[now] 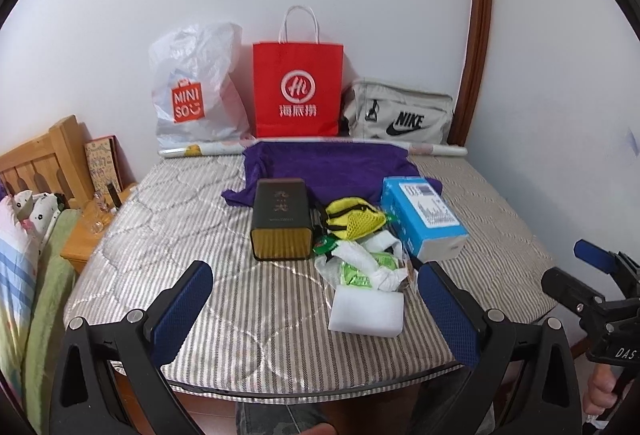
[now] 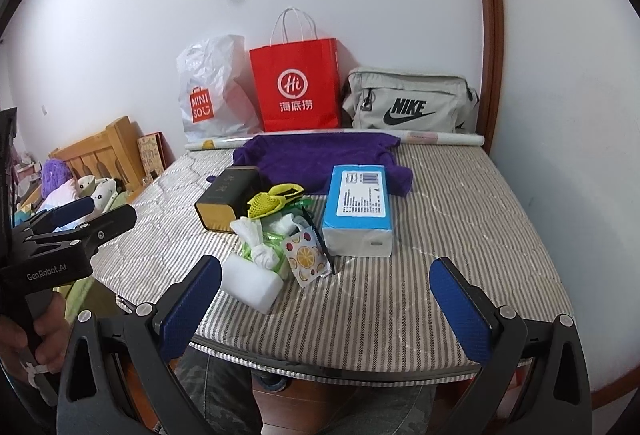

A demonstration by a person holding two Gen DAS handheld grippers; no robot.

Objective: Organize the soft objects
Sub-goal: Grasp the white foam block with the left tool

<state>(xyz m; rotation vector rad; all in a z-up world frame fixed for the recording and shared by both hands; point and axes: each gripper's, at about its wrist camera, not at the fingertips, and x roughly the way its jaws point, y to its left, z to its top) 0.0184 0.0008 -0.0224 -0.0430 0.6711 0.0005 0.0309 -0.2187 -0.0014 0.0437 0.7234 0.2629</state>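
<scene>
Left tool (image 1: 314,299): spread wide, holding nothing; above the mattress (image 1: 168,235) near edge
Right tool (image 2: 326,295): spread wide, holding nothing
Purple towel (image 1: 328,167): flat at the far side; behind the black box (image 1: 282,221) and blue box (image 1: 422,217)
White foam block (image 1: 366,315): nearest; touching the wrapper pile (image 1: 360,267)
Yellow mesh pouch (image 1: 354,221): between the boxes

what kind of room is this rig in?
Most likely a home bedroom. The work surface is a striped mattress against the wall, with a wooden headboard and a small bedside table off to the left, and shopping bags like the red paper bag propped at the far edge.
</scene>
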